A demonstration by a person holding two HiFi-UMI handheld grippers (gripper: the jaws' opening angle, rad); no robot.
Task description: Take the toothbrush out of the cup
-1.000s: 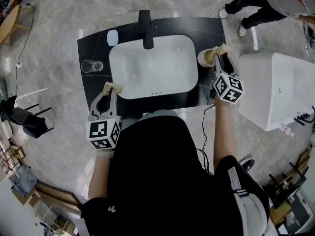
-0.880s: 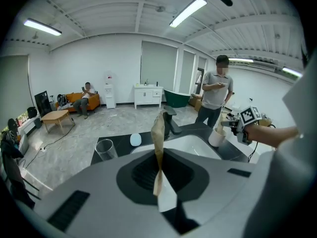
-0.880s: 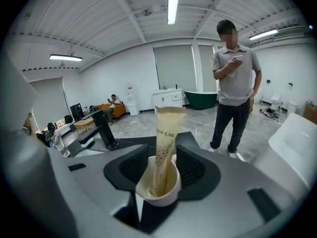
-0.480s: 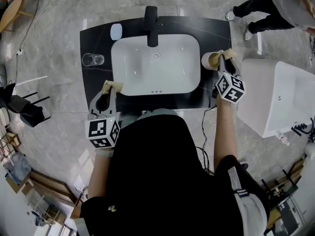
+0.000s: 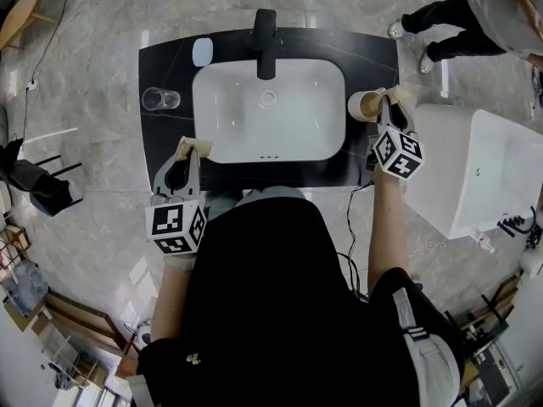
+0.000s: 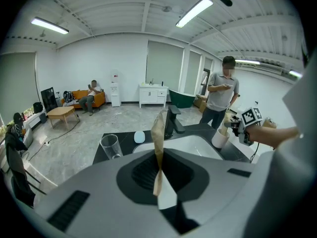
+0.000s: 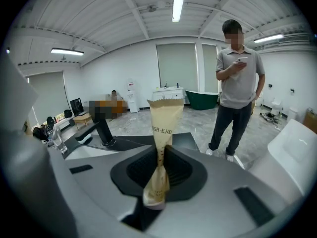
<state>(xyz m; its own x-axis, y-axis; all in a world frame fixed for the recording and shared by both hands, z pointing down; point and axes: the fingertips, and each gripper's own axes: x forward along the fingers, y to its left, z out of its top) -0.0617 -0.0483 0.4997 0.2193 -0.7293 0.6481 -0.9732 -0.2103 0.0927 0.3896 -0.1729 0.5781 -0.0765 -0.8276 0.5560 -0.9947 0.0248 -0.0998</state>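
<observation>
Head view puts the task at the grasp stage. We hold the right gripper (image 5: 386,102) at the mouth of the white round cup (image 5: 356,105). The cup stands on the black stone surface (image 5: 165,147) just right of the white rectangular basin (image 5: 212,134), in the upper right of the frame. The fingers of this gripper are pressed together. We cannot make out the toothbrush in any view, so a grip on it is unconfirmed; lifting it clear is left to do. The left gripper (image 5: 193,147) hovers at the basin's lower left edge, fingers closed on nothing. Right gripper view shows the taped fingertips meeting but not the cup. Left gripper view shows the cup from the side, plus a clear drinking glass (image 6: 111,147).
</observation>
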